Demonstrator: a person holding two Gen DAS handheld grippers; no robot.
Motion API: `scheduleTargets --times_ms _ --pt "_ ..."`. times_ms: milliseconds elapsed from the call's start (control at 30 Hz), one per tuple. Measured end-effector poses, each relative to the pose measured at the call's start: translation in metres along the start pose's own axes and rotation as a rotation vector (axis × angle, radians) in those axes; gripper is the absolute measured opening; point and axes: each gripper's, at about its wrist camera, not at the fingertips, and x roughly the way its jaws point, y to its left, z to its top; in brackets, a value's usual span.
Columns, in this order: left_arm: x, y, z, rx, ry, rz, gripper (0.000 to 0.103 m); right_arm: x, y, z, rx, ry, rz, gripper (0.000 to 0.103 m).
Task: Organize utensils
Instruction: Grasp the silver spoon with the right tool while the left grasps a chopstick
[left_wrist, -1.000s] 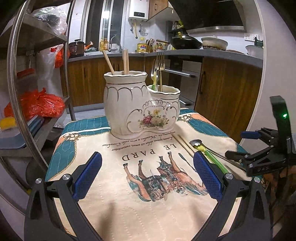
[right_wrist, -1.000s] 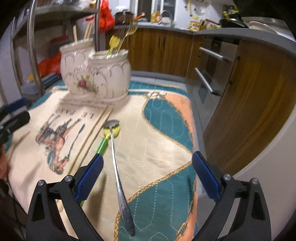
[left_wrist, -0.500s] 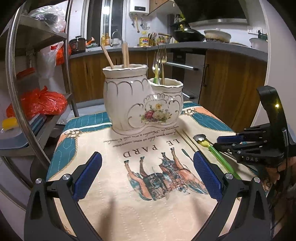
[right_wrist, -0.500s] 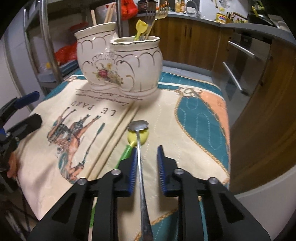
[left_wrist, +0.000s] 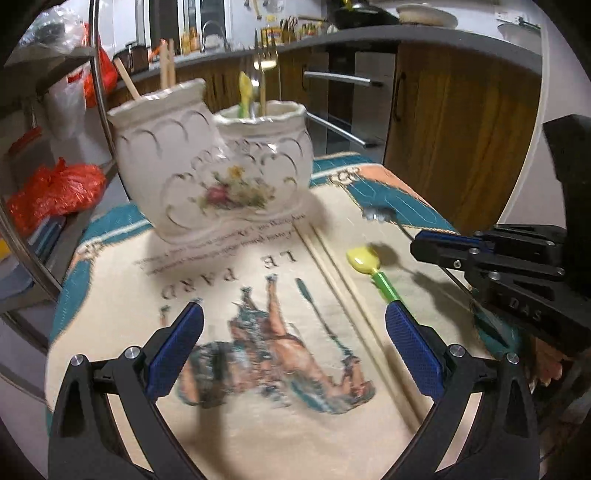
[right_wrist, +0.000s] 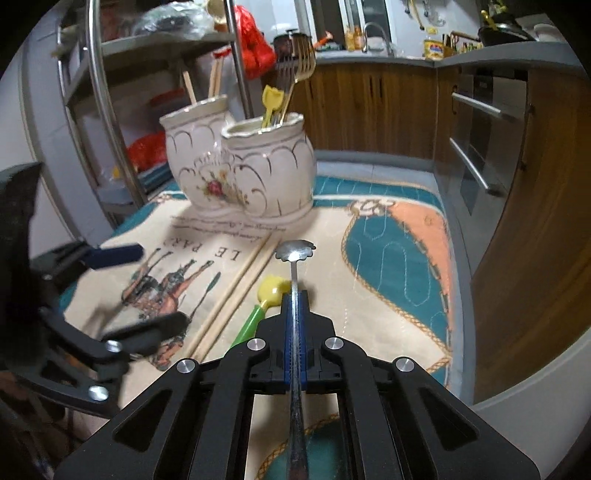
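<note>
- My right hand-held gripper (right_wrist: 293, 314) is clamped on the spoon (right_wrist: 295, 254): both blue ribbed pads press the thin metal handle, which runs straight back under the camera.
- The spoon is polished steel with a scalloped, flower-shaped bowl. The bowl points toward the holder (right_wrist: 240, 173) and sits raised off the cloth (right_wrist: 388, 258).
- My left hand-held gripper (left_wrist: 295, 347) is open, its jaws spread wide above the printed horse on the cloth. Nothing is between its textured blue pads (left_wrist: 177, 347).
- The holder is glazed white ceramic, a double pot with scalloped rims, gold arcs and a painted flower spray. It stands at the far end of the surface.
- The taller pot holds wooden chopsticks (right_wrist: 214, 79). The lower pot holds metal forks (right_wrist: 299, 66) and a yellow plastic scoop (right_wrist: 272, 101).
- A pair of pale wooden chopsticks (left_wrist: 332, 266) lies flat on the cloth, running away from the holder.
- Just beside that pair lies a plastic scoop (left_wrist: 364, 258) with a yellow head and a green stem.
- The cloth is quilted fabric, cream with teal and peach borders.
</note>
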Motion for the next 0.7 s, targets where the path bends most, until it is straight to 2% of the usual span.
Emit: scheduleTargets --times_ms 33,200,467,700 --pt "0.003 -0.003 0.001 0.004 0.014 0.008 0.087 -0.002 0.000 -0.001 -0.002 -0.010 0.001 0.004" --pt "0.014 -0.009 -0.003 0.012 0.072 0.033 0.070 -0.006 -0.001 -0.003 -0.002 -0.019 0.024 0.004" --pt "0.025 -0.016 0.004 0.016 0.107 0.029 0.062 -0.014 -0.003 -0.006 0.019 -0.062 0.022 0.004" --pt "0.028 -0.013 0.010 0.025 0.125 -0.010 0.023 -0.026 -0.002 -0.005 0.012 -0.140 0.041 0.004"
